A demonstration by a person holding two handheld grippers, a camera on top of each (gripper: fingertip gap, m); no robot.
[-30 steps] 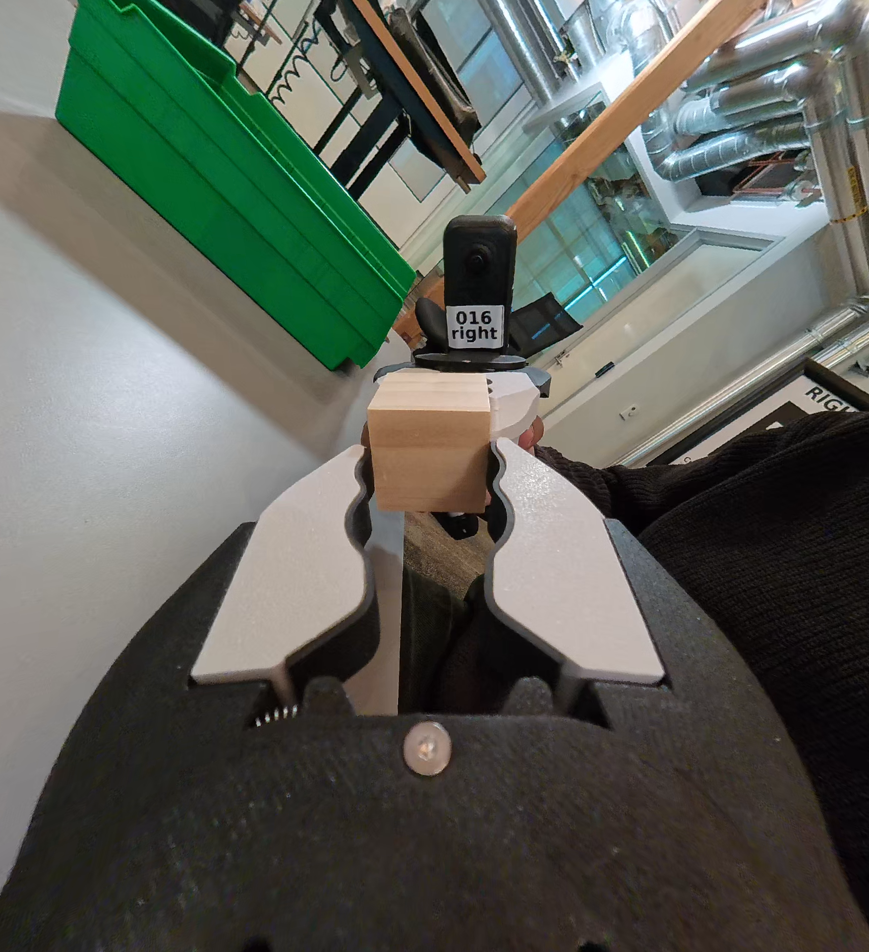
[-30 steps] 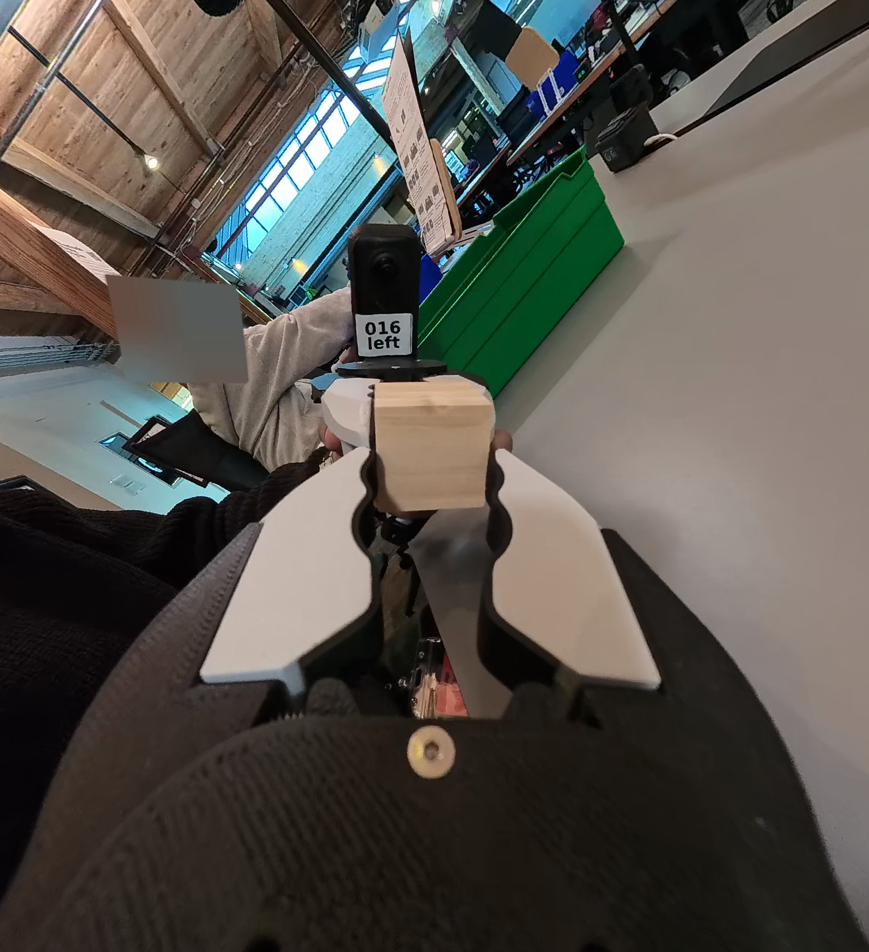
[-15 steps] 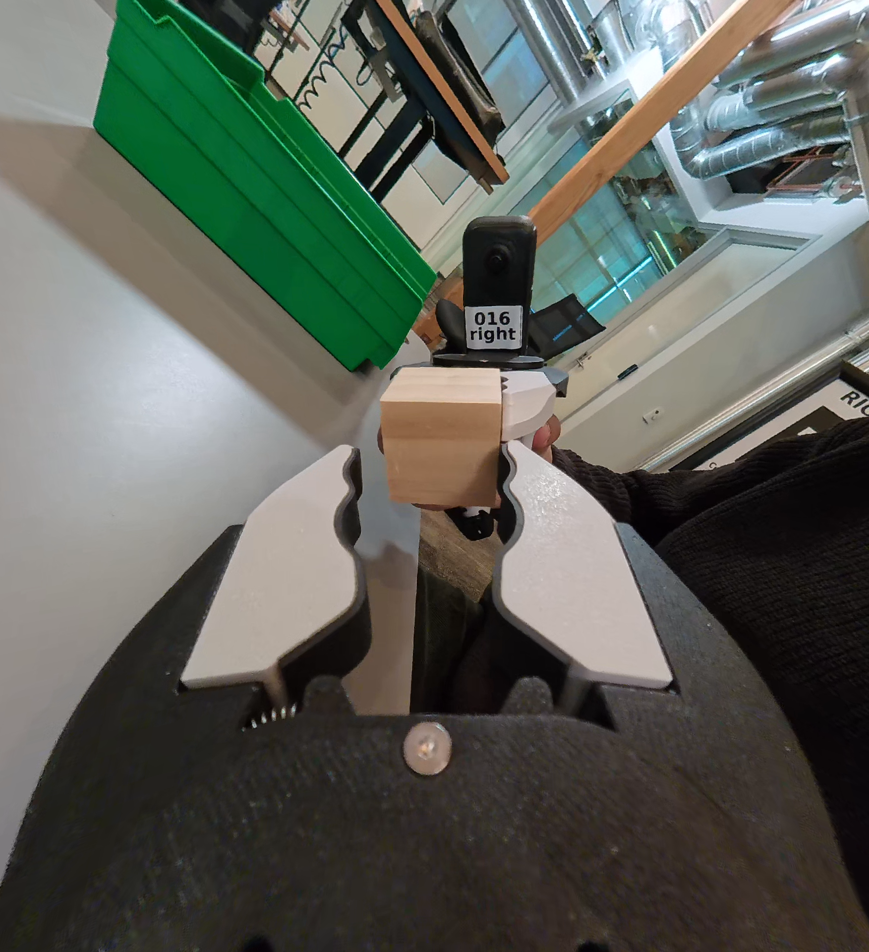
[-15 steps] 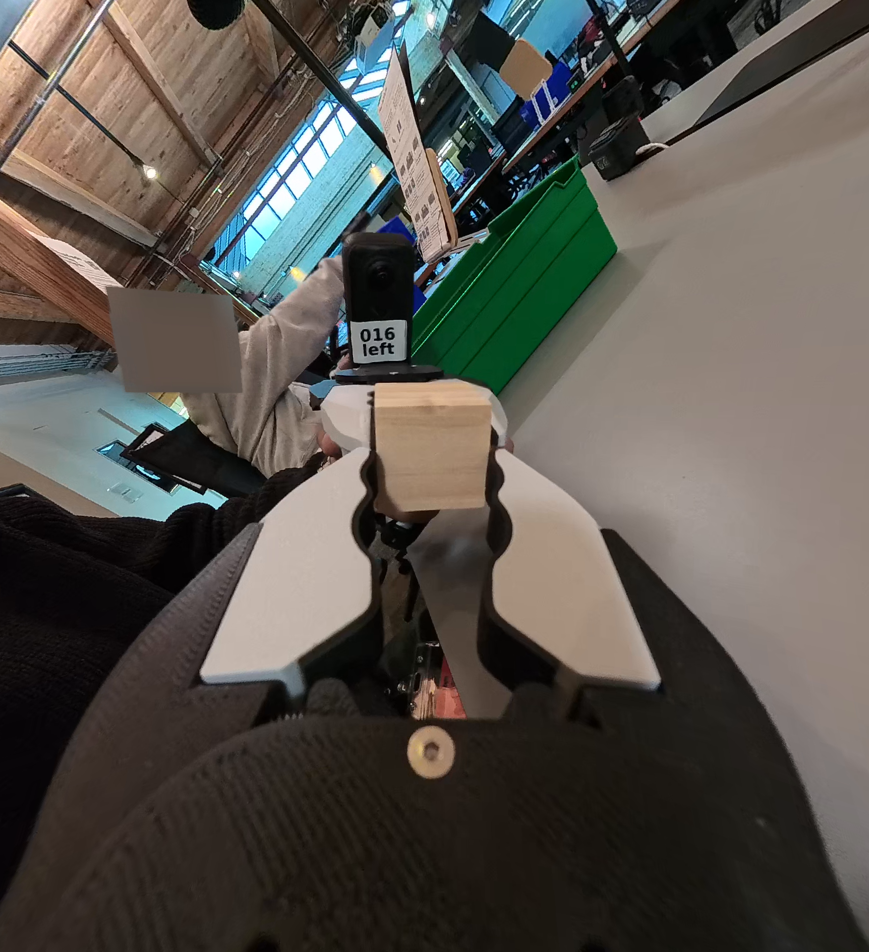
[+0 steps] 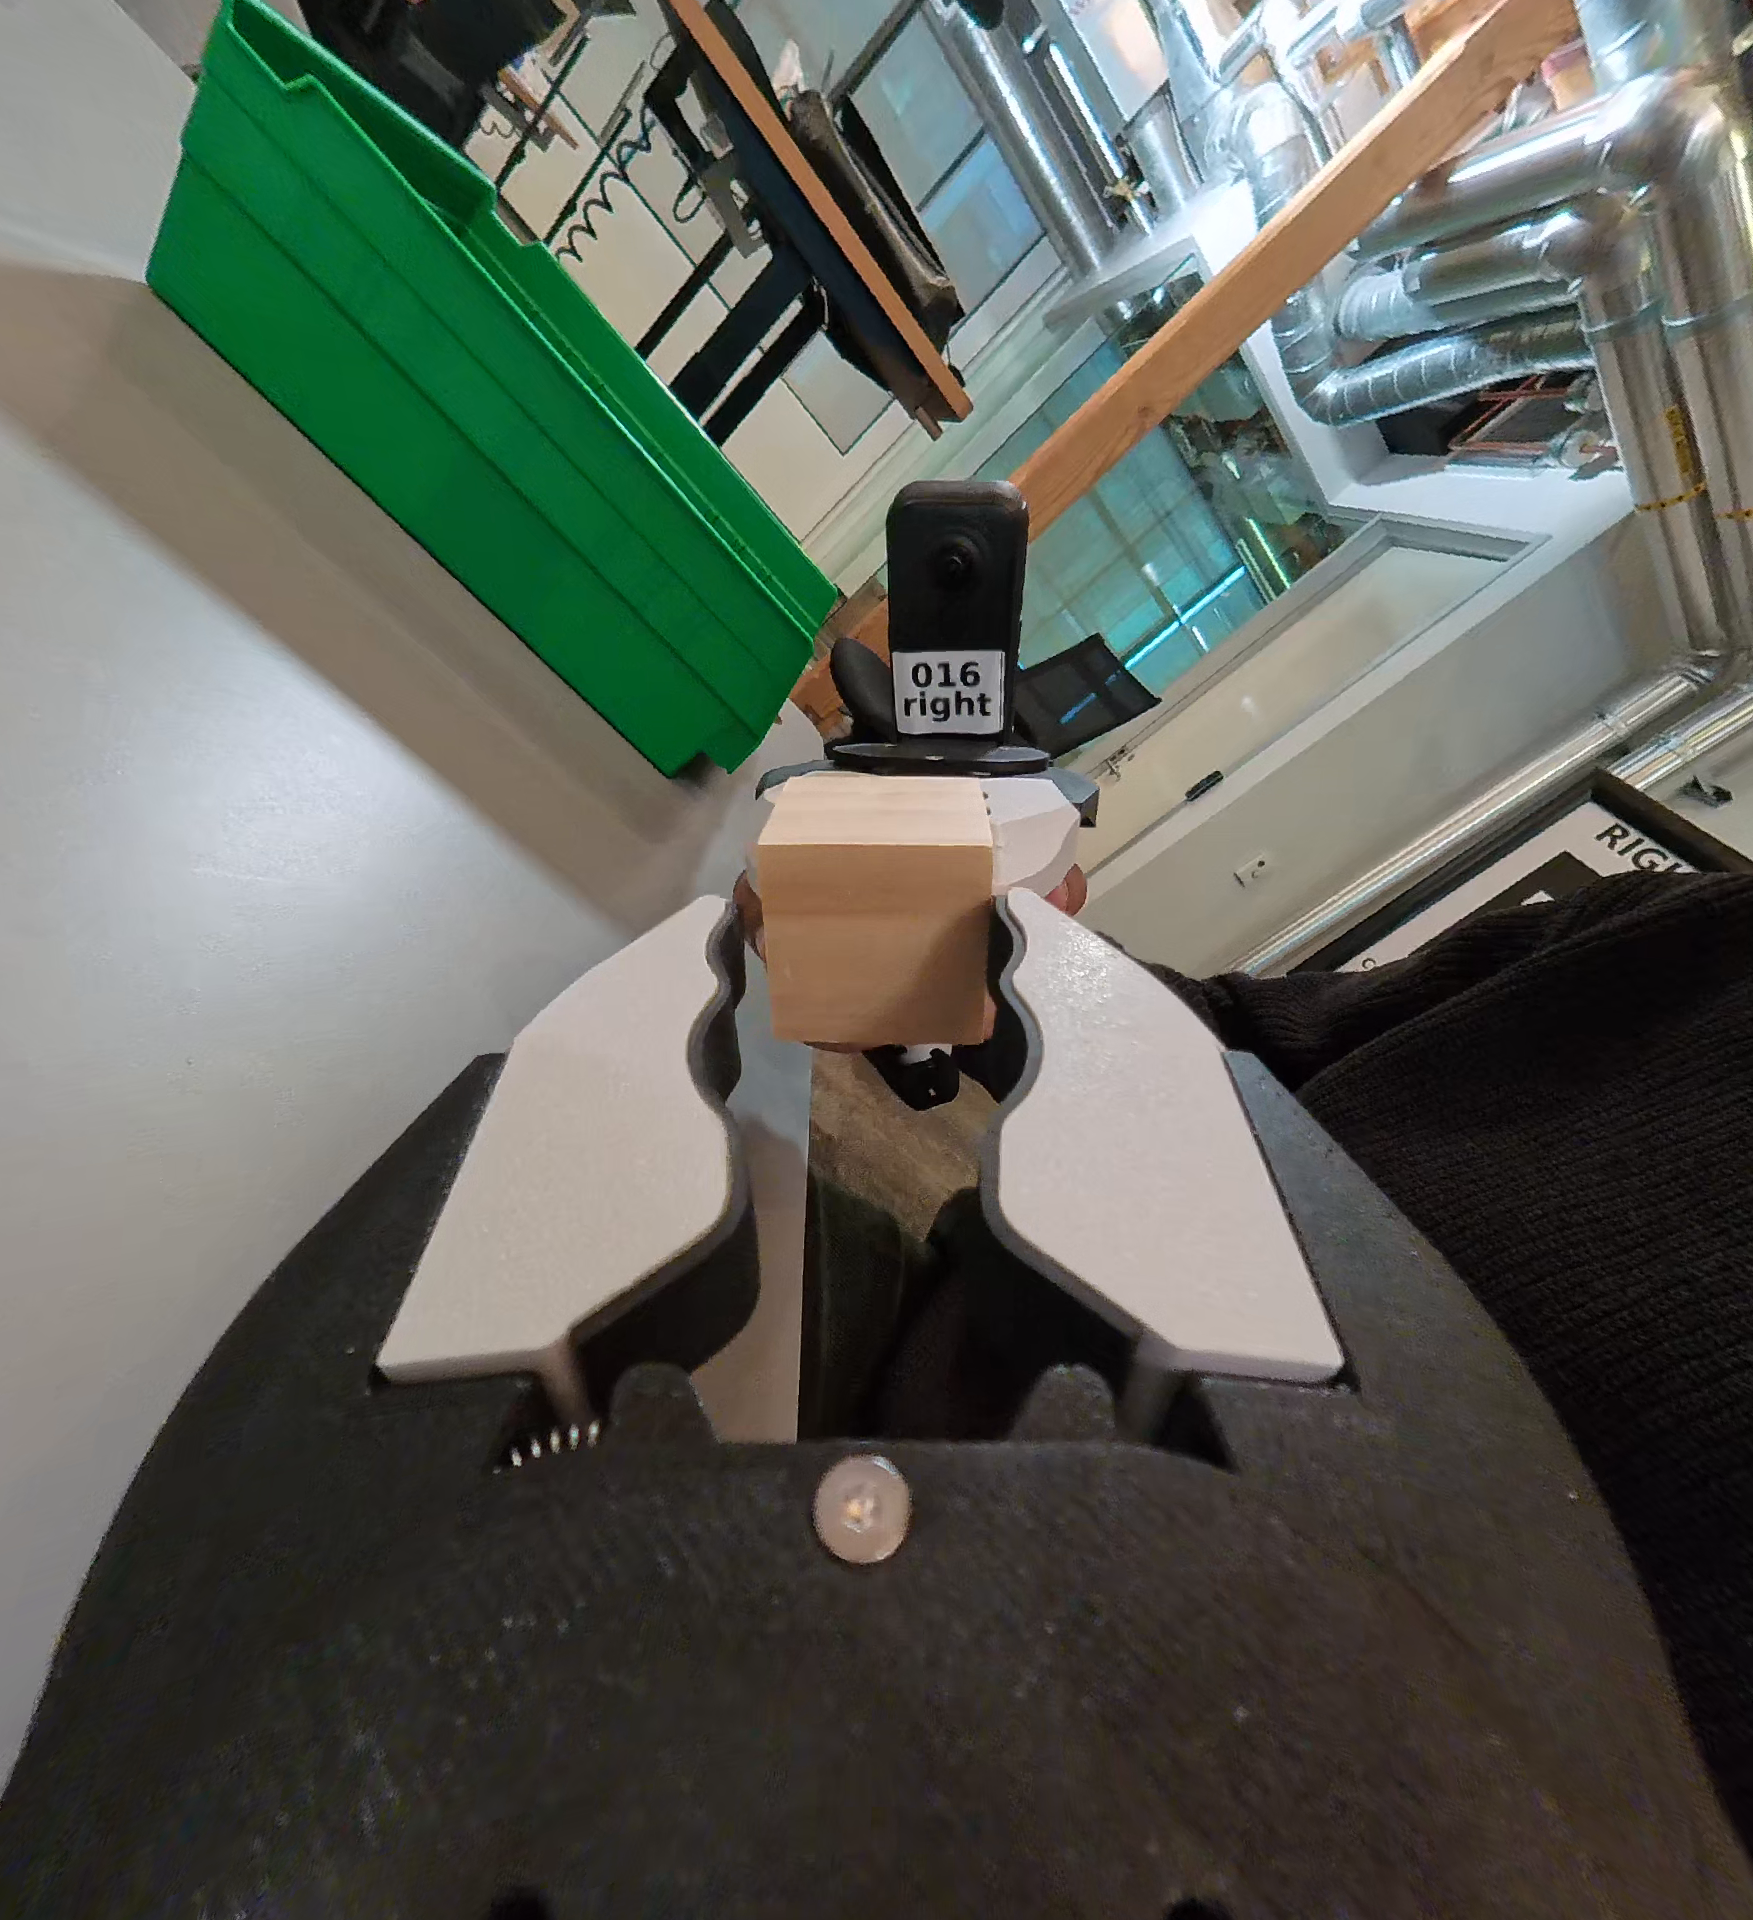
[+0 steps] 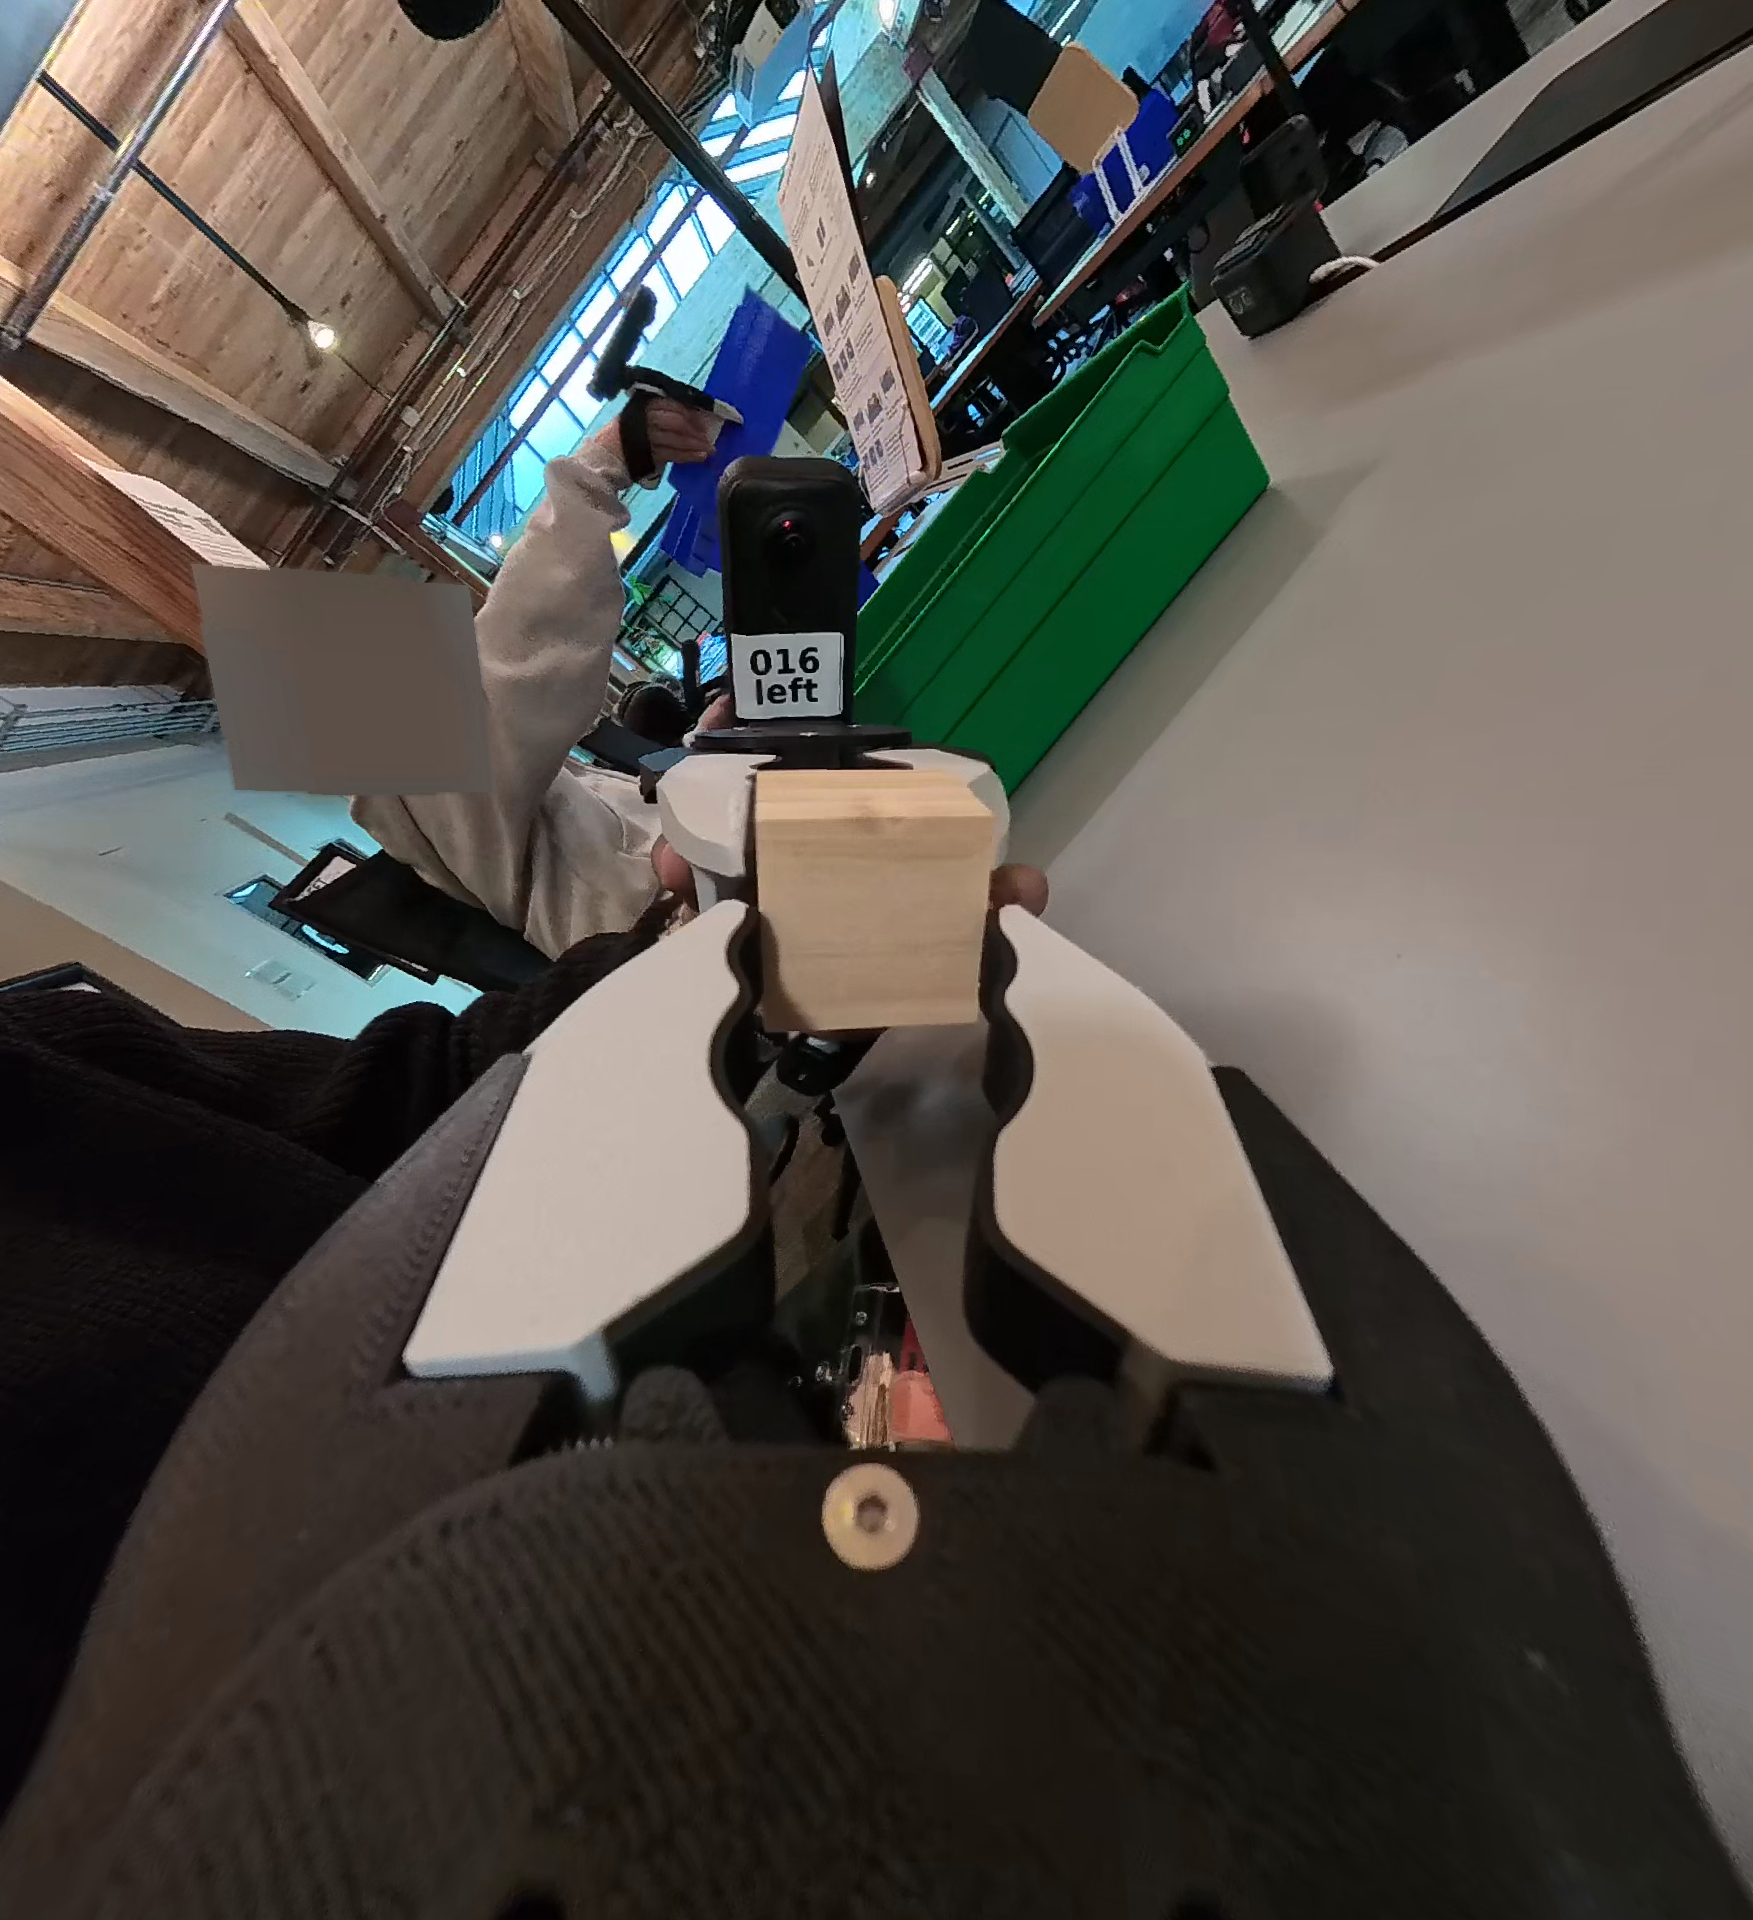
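Note:
A pale wooden cube (image 5: pixel 877 935) hangs in the air between my two grippers, which face each other. My right gripper (image 6: pixel 870 925) is shut on the cube (image 6: pixel 872 904), with both pads against its sides. My left gripper (image 5: pixel 867 925) straddles the cube's other end. Its right finger (image 5: pixel 1111 1091) touches the cube, and a thin gap shows at its left finger (image 5: pixel 623 1091). The right gripper's white finger (image 5: pixel 1033 842) and black camera (image 5: pixel 955 592) show behind the cube. The left gripper's white finger (image 6: pixel 706 821) shows in the right wrist view.
A green bin (image 5: pixel 498 416) stands on the grey table (image 5: pixel 176 831), beyond the grippers; it also shows in the right wrist view (image 6: pixel 1059 582). A black-sleeved arm (image 5: pixel 1578 1143) is at the right. A person in a light hoodie (image 6: pixel 539 748) sits behind. A black box (image 6: pixel 1267 270) is on the far table.
My left gripper's jaws spread off the cube half a second ago and have narrowed again since. My right gripper has stayed shut on the cube. The person behind has raised an arm.

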